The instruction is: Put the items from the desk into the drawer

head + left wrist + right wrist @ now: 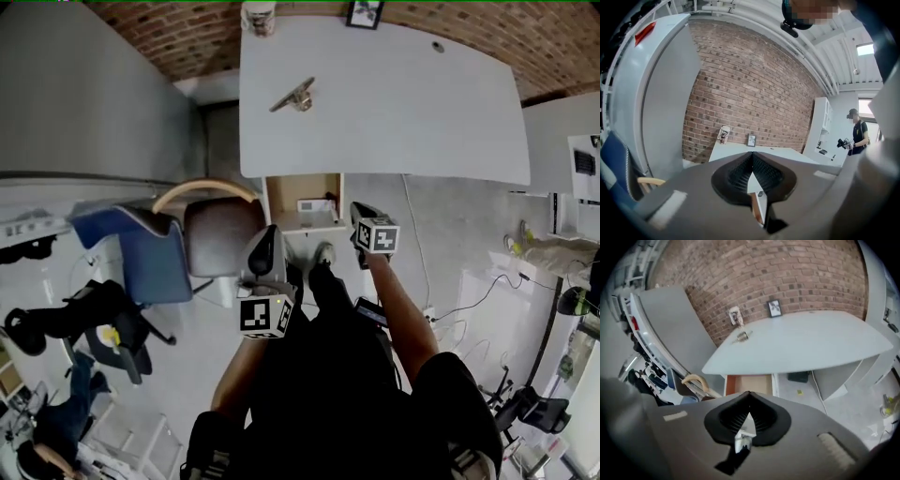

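The white desk (394, 103) carries a small metal item (295, 96), a patterned cup (258, 14) and a small picture frame (364, 11) at its far edge. Under its front edge a wooden drawer (277, 202) stands pulled out, with a white flat item (312, 204) inside. My left gripper (265, 251) hangs just in front of the drawer's left corner, shut and empty; its tips (752, 161) meet. At the drawer's right side is my right gripper (361, 216), also shut (749, 401) with nothing held. The right gripper view shows the drawer (747, 383) and metal item (742, 336).
A chair with a curved wooden back (202, 192) stands left of the drawer, with a blue chair (150, 248) beside it. A grey partition (84, 84) is at the left. Cables (469, 300) lie on the floor to the right. Another person (857, 133) stands far off.
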The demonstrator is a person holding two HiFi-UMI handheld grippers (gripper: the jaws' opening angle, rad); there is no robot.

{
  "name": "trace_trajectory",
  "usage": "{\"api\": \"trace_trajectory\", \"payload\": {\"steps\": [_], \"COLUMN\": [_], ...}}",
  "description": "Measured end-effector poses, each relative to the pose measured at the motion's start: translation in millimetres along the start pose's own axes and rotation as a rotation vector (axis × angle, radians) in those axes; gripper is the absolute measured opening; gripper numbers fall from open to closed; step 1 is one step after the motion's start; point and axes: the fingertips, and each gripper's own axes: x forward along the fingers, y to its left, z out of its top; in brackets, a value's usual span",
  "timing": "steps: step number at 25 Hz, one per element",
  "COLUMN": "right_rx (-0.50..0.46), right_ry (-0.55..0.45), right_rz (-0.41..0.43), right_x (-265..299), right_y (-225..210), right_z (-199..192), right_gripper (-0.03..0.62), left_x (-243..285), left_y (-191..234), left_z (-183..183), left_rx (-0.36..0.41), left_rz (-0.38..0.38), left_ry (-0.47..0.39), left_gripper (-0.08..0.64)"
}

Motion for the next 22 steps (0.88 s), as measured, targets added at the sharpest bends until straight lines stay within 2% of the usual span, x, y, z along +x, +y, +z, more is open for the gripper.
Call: {"api": "trace_trajectory", "payload": {"steps": [7, 11, 14, 20, 22], "right_rx": [-0.164, -0.236, -0.248, -0.300, -0.306], "right_ry": [-0.343, -0.508, -0.559, -0.589, -0.587], "right_rz": [0.121, 0.170, 0.192, 0.170, 0.171], "right_x": [-130.0, -207.0, -235.6, -244.9, -244.6], "right_y": [69.0, 110.3, 129.8, 137.4, 136.7], "right_z": [97.9, 123.4, 123.9, 121.2, 121.2], "right_gripper": [0.003, 0.003, 0.003, 0.016, 0.137], "left_x": [-15.4, -25.4, -29.3, -24.8, -24.7], "left_y": [-15.7, -31.7, -42.3, -54.0, -58.1], "left_z": [48.4, 76.9, 87.3, 91.2, 93.6], "left_rx": [0.049, 0.064, 0.074, 0.080, 0.081], "left_rz": [-0.011, -0.027, -0.043, -0.071, -0.072], "left_ry": [-0.083, -0.123, -0.136, -0.140, -0.139], "left_gripper": [0.020, 0.020, 0.020, 0.020, 0.020]}}
